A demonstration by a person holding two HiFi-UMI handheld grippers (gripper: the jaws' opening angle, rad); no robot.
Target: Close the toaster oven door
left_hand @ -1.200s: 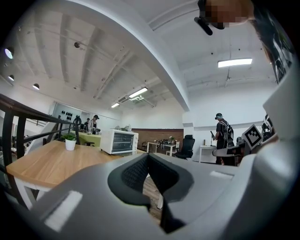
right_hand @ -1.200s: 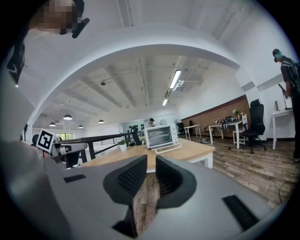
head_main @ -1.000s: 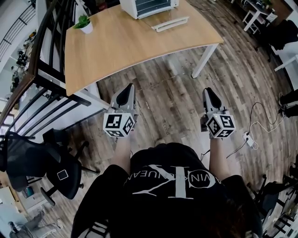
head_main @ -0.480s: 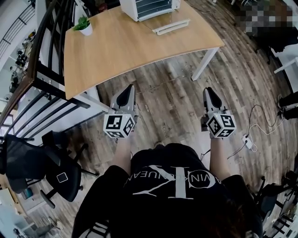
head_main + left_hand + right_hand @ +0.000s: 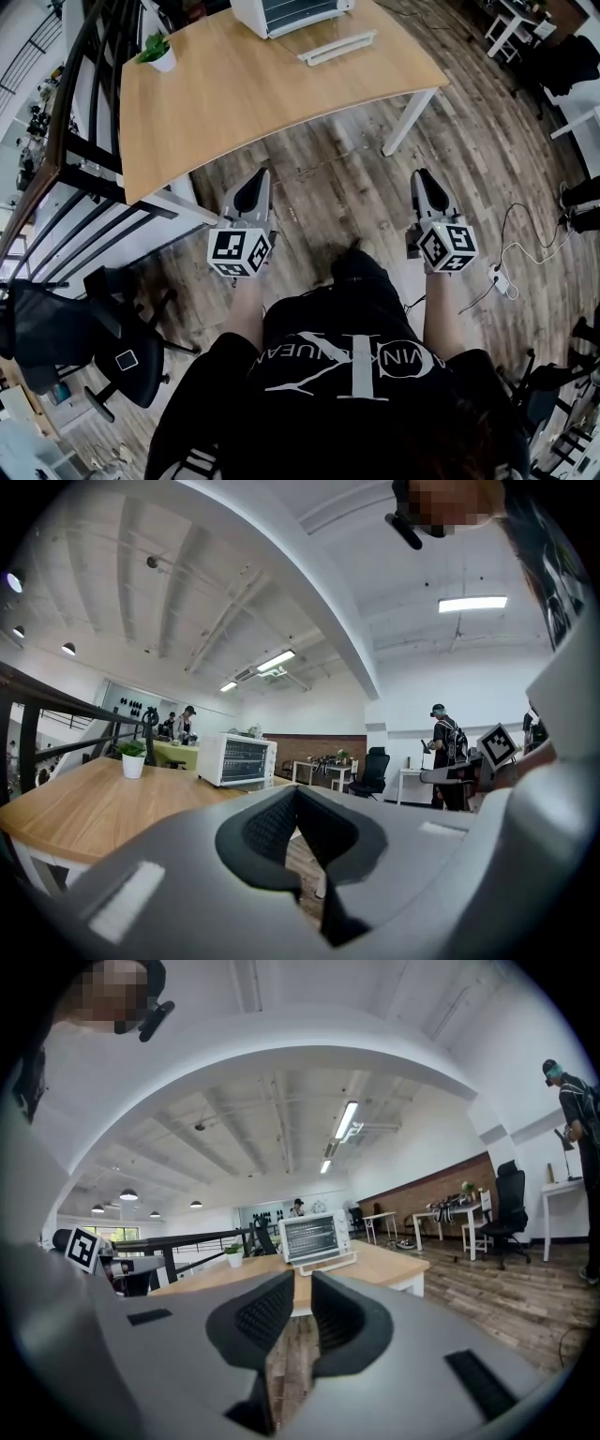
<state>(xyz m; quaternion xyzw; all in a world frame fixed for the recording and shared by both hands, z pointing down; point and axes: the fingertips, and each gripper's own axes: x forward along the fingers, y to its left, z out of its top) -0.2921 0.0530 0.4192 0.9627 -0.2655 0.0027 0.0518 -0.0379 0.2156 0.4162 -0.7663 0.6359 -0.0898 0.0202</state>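
2 handheld grippers sit over the floor [image 5: 337, 187], which is laid in grey-brown wood-grain planks, with the table between them and the task's thing. The left gripper [image 5: 253, 187] is at 9 o'clock in the head view. Its ribbed black pads [image 5: 267, 827] are clenched tip to tip in a V, with nothing between them. The right gripper [image 5: 427, 186] is at 3 o'clock. Its ribbed pads [image 5: 265, 1312] stand released by a narrow slit that shows only floor and table edge, so it grips nothing. Each tapered grey body carries a cube of black-and-white square markers at its rear.

The toaster oven [image 5: 286, 11], a white boxy shell with a dark barred front, stands at 12 o'clock on the far edge of the table [image 5: 253, 94], well apart from both grippers. Its door [image 5: 337, 47] is dropped open, a flat white frame lying out over the tabletop toward 5 o'clock of the oven.

The table is a smooth, light wood slab on white legs. A potted plant [image 5: 157, 52], green leaves in a small white pot, stands near its 10 o'clock corner. A dark metal railing [image 5: 84, 122] with slanted bars runs along 9 o'clock. A black office chair [image 5: 103, 337] is at 8 o'clock, and a thin cable [image 5: 525, 244] curls across the floor at 3 o'clock.
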